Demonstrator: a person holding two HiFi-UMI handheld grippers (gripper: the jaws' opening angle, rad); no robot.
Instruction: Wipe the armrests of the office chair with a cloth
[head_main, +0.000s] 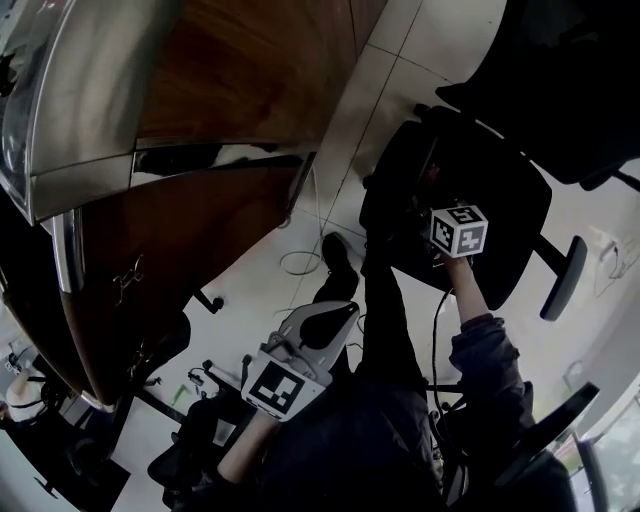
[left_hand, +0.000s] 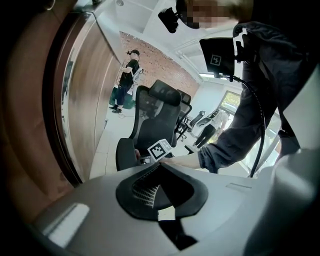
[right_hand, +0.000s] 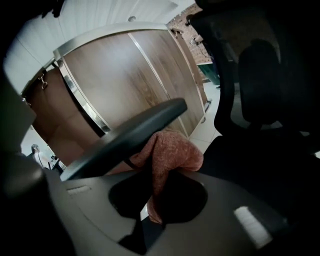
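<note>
The right gripper is clamped on the one cloth, a pinkish-red rag whose bunched free end lies against the dark bar of an armrest. This looks like the wiping contact the task asks for, with the rag pinched low so its loose bulk meets the surface. The left gripper has its jaws drawn together with nothing between them and hangs low by the person's legs, well apart from the office chair. That is probably because one gripper is enough for this stroke. There are two grippers and one cloth. The chair's second armrest shows on its far side in the head view, bare of cloth and, I judge, not yet wiped. A wooden cabinet stands beyond, and at least two other chairs show at the head view's edges.
</note>
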